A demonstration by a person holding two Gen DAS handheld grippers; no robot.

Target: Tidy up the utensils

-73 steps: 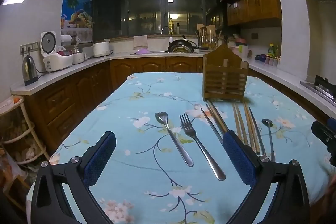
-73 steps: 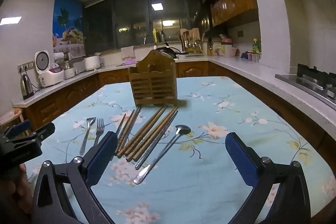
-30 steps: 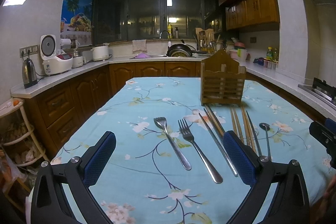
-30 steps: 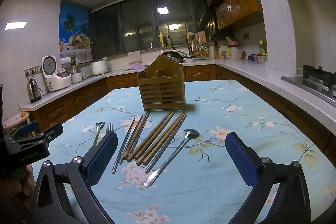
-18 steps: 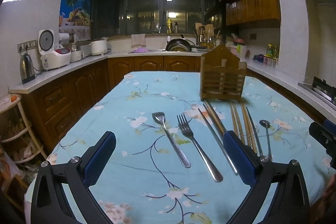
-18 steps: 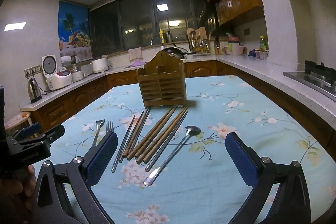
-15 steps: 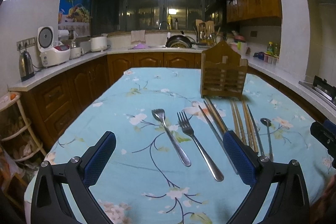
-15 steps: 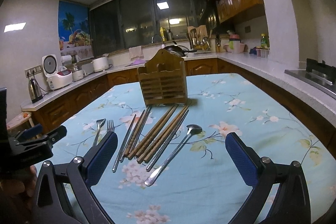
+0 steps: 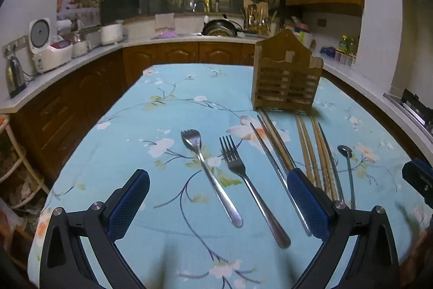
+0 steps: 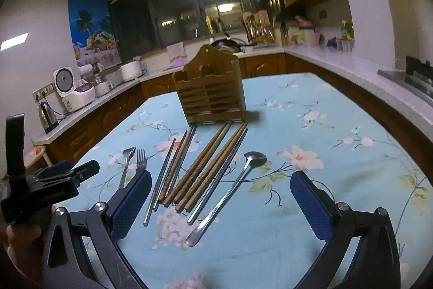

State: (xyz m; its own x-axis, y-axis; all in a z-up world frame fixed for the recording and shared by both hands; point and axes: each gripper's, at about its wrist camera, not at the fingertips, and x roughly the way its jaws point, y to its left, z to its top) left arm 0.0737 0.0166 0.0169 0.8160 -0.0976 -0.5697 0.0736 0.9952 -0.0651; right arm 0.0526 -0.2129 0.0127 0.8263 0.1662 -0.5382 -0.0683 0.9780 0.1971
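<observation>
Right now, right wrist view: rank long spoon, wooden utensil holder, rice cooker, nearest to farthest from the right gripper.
From the right gripper:
1. Long spoon: on the tablecloth, handle end lying between the open fingers.
2. Wooden utensil holder: upright past the chopsticks, mid-table.
3. Rice cooker: on the counter, far left, beyond the table edge.

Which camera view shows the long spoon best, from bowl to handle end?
The right wrist view: the spoon lies whole and unblocked between the open right claw's fingers. In the left wrist view the spoon sits near the edge, small, and its handle end is hidden behind the left claw's finger.
</observation>
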